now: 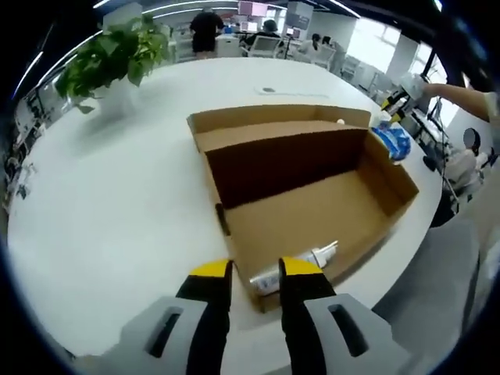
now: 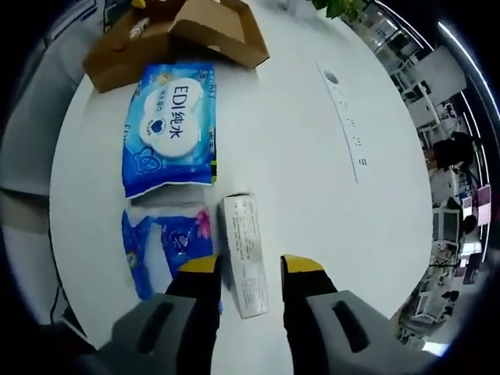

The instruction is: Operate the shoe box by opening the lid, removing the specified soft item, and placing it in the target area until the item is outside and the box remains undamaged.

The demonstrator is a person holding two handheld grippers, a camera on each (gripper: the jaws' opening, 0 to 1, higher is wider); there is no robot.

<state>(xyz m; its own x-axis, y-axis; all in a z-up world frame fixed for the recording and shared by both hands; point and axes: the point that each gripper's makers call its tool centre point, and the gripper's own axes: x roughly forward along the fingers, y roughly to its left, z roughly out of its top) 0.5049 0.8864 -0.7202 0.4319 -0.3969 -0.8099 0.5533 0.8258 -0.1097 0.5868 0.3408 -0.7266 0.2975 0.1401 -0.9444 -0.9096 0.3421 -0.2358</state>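
A: Why does the left gripper [image 1: 255, 269] sit at the shoe box [image 1: 312, 207] wall, jaws apart?
B: Its lid is folded back already, and a small tube [image 1: 301, 264] lies inside just ahead.
A: And the right gripper [image 2: 251, 269]?
B: Spread around a narrow carton [image 2: 244, 254] on the bench [image 2: 312, 156]. The wipes pack [image 2: 170, 129], the soft item, lies outside beside a smaller blue pack [image 2: 168, 246].
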